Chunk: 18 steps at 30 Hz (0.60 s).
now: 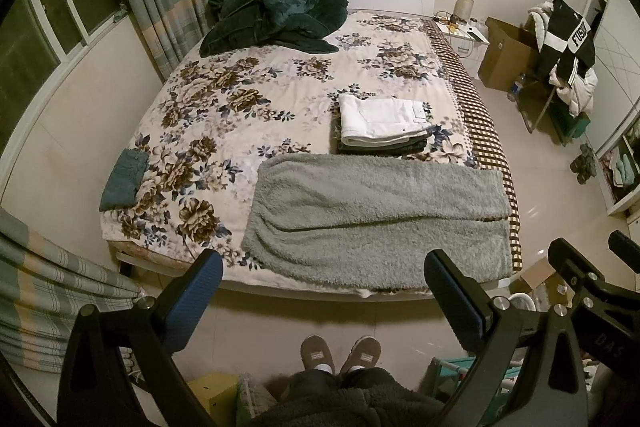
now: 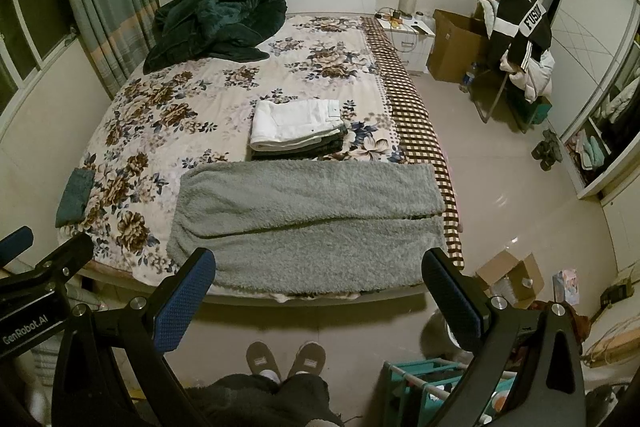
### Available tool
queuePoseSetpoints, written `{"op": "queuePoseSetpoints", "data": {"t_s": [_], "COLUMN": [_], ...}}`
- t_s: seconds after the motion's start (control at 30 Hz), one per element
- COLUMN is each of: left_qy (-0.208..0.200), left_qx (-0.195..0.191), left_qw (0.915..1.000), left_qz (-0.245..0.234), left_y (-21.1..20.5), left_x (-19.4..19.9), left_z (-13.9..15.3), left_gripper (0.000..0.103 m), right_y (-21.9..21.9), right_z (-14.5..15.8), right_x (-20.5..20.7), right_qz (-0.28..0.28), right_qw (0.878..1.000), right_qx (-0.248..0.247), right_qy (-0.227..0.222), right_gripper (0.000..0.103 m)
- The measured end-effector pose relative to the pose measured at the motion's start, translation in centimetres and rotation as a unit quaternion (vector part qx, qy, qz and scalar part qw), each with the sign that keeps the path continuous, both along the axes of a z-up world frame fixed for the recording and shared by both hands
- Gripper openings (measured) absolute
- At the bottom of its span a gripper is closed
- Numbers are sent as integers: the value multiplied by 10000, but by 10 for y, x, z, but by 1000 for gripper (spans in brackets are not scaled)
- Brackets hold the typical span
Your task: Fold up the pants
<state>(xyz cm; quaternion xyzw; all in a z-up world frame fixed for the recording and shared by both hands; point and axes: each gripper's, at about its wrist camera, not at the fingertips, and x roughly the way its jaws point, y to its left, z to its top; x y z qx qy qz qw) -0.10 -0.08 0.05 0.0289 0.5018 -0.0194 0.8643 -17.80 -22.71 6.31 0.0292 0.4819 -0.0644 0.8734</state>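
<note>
Grey fleece pants (image 1: 376, 215) lie spread flat across the near end of the bed, waist to the left, both legs running right; they also show in the right wrist view (image 2: 308, 223). My left gripper (image 1: 322, 303) is open and empty, held above the floor in front of the bed's near edge. My right gripper (image 2: 320, 301) is open and empty too, level with it; part of it shows at the right of the left wrist view. A stack of folded pants with a white pair on top (image 1: 384, 121) lies just beyond the grey pants (image 2: 298, 127).
A flowered quilt (image 1: 224, 99) covers the bed. A dark green blanket (image 1: 276, 15) is heaped at the headboard. A small folded teal cloth (image 1: 122, 179) lies at the left edge. My slippered feet (image 1: 340, 353) stand before the bed. Boxes, a clothes-laden chair (image 2: 516, 39) and a wardrobe stand right.
</note>
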Motion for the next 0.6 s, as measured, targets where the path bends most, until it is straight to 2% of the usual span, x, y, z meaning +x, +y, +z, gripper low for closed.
{"op": "queuePoseSetpoints", "data": {"t_s": [0.33, 0.6], "left_qy": [-28, -31], "left_qx": [14, 10], "left_qw": [10000, 10000], "left_qz": [25, 18], "left_y": [-6, -9], "left_x": [1, 2], "left_z": [-8, -2], "left_gripper": [103, 103], "right_y": [0, 1], "right_z": [0, 2], "right_x": [0, 0], "right_qz": [3, 5], "right_qw": [10000, 10000], "right_qx": [9, 8], "right_qy": [-7, -15], "right_gripper": [103, 103]}}
